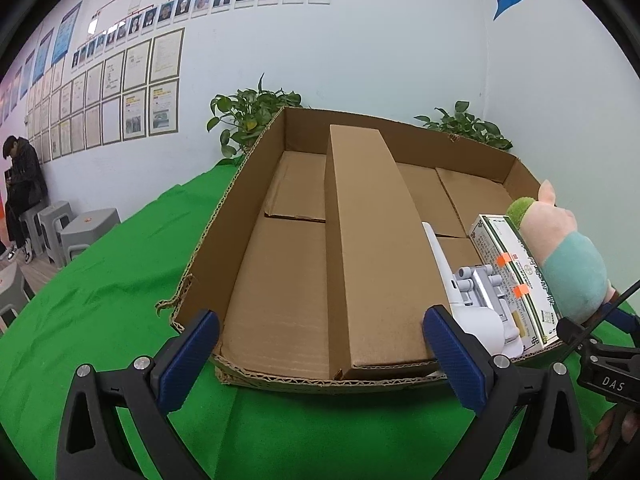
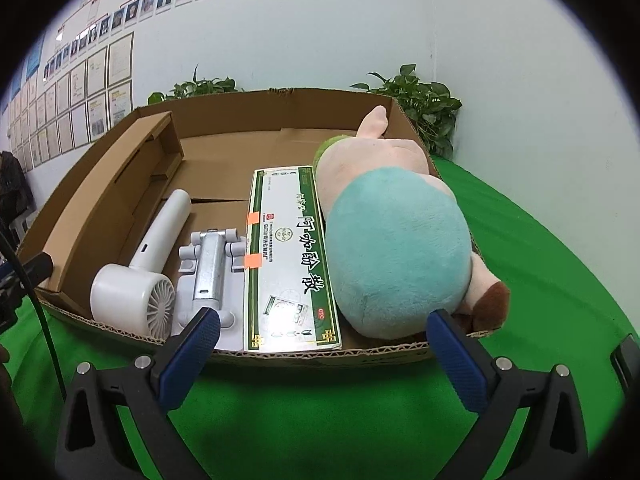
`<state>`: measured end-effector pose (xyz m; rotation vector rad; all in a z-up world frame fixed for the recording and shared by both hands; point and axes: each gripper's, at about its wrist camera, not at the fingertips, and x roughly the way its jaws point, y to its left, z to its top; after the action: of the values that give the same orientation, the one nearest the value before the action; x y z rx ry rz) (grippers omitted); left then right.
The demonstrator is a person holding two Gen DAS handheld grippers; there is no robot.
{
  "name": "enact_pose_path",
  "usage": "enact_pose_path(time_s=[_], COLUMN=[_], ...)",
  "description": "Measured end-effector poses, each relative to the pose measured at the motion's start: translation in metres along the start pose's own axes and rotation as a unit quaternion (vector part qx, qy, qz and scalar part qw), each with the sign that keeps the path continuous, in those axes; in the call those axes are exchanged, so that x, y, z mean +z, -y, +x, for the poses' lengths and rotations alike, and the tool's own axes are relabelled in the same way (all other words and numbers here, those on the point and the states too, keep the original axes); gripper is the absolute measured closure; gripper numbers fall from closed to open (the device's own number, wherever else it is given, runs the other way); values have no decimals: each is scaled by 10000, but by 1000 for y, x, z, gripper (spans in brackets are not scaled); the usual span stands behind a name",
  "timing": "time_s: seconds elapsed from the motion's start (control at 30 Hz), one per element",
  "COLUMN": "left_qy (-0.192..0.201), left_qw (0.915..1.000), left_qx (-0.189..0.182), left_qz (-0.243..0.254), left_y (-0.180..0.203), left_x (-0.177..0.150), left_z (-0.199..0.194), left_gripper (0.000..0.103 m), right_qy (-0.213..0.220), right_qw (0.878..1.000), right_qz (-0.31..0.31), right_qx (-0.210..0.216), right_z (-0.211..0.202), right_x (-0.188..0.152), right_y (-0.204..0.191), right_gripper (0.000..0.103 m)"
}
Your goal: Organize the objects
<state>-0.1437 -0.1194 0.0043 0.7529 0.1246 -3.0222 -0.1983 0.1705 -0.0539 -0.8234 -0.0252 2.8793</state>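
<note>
Though both wide open and empty, right gripper (image 2: 323,354) low before medicine box (image 2: 290,256) at 12 o'clock, left gripper (image 1: 320,354) level before cardboard tray (image 1: 208,236).

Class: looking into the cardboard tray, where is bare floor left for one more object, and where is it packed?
Bare floor: left of the long cardboard divider, up to the tray wall, and the far end beyond the medicine box. Packed: the near right, with hair dryer, white holder and plush pig.
</note>
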Motion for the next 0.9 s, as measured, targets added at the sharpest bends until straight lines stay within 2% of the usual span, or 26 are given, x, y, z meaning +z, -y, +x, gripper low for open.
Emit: enact_pose_path(time_s=[0.1,0.33,0.5,0.9], left_qy=[75,123,83,98], left_qw=[9997,9987,9990,9989], left_qx=[143,57,-46,-31], left_qz=[162,493,439,464], left_y=[8,21,19,19], left_x=[0,0,2,3], left_z=[-4,-6,-3,-4], left_gripper=[0,0,0,0], right_qy=[-49,-56,-55,-56], right_qw=[9999,10000,10000,10000], right_qz=[-80,-58,-58,-59], right_qx=[-61,-30,-30,-28], right_z=[1,1,1,2], right_x=[0,0,0,0], right_y=[-2,1,1,1], right_gripper=[0,0,0,0])
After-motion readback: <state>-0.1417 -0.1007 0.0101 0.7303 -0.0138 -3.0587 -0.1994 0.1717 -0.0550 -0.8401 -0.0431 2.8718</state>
